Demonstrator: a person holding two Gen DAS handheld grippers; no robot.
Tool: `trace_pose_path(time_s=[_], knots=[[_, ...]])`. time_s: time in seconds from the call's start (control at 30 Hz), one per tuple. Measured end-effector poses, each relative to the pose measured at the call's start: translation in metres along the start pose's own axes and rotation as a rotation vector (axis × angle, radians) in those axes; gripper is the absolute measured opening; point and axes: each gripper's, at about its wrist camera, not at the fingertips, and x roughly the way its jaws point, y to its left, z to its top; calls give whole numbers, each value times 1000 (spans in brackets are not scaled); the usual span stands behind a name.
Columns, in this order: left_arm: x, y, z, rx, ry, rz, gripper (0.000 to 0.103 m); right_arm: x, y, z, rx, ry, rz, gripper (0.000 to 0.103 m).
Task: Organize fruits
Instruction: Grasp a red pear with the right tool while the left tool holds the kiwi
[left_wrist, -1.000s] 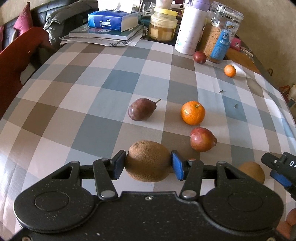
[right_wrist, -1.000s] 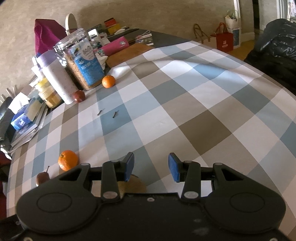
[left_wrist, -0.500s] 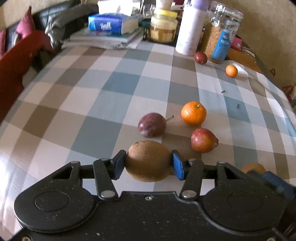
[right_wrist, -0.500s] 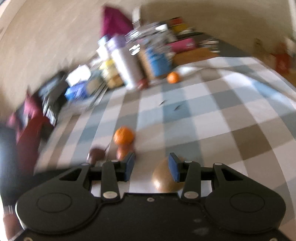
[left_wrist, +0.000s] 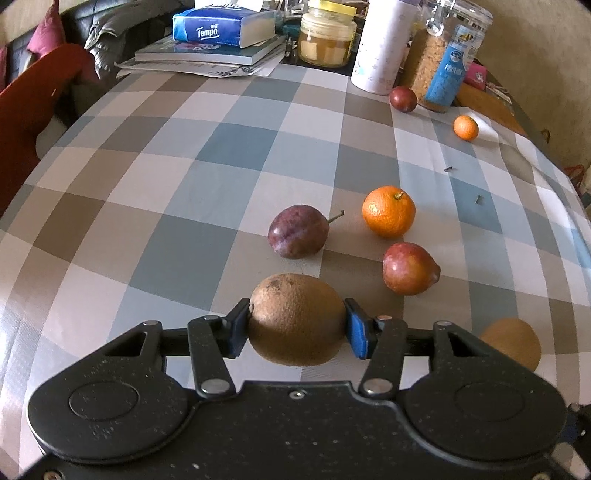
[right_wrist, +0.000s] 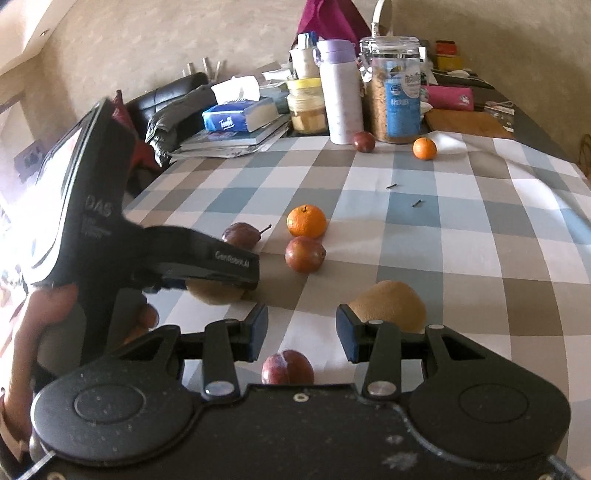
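Note:
My left gripper (left_wrist: 297, 326) is shut on a brown kiwi (left_wrist: 297, 319), held just above the checked tablecloth (left_wrist: 184, 192). Beyond it lie a dark purple plum (left_wrist: 298, 230), an orange tangerine (left_wrist: 388, 211) and a red pear-shaped fruit (left_wrist: 409, 267). A second kiwi (left_wrist: 511, 341) rests at the right. My right gripper (right_wrist: 301, 330) stands open with nothing between its pads; that second kiwi (right_wrist: 389, 304) lies beside its right finger, and a reddish plum (right_wrist: 288, 371) sits low between the fingers near the camera. The left gripper's body (right_wrist: 147, 258) fills the left of the right wrist view.
At the far edge stand a white bottle (left_wrist: 380, 44), a glass jar with a blue label (left_wrist: 443, 62), a yellow-lidded jar (left_wrist: 327, 35), and a tissue pack on books (left_wrist: 221, 27). A small tangerine (left_wrist: 465, 127) and a dark plum (left_wrist: 402, 99) lie near them. A red chair (left_wrist: 33, 110) stands left.
The right gripper has rolled and swung left, now facing the fruit cluster and the left gripper. The left gripper kept hold of its kiwi and edged closer to the purple plum.

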Motion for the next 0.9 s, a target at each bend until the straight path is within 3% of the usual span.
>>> trace_pose_path(time_s=[0.23, 0.43, 0.7, 0.9], knots=[[0, 0, 0, 9, -3, 8, 59, 10, -5, -12, 9, 74, -16, 44], [0, -2, -1, 18, -5, 14, 59, 12, -6, -12, 32, 102, 33, 44], [0, -2, 0, 20, -4, 14, 59, 11, 10, -18, -60, 114, 54, 44], [0, -2, 0, 20, -4, 15, 59, 21, 24, -24, -140, 146, 2, 45]])
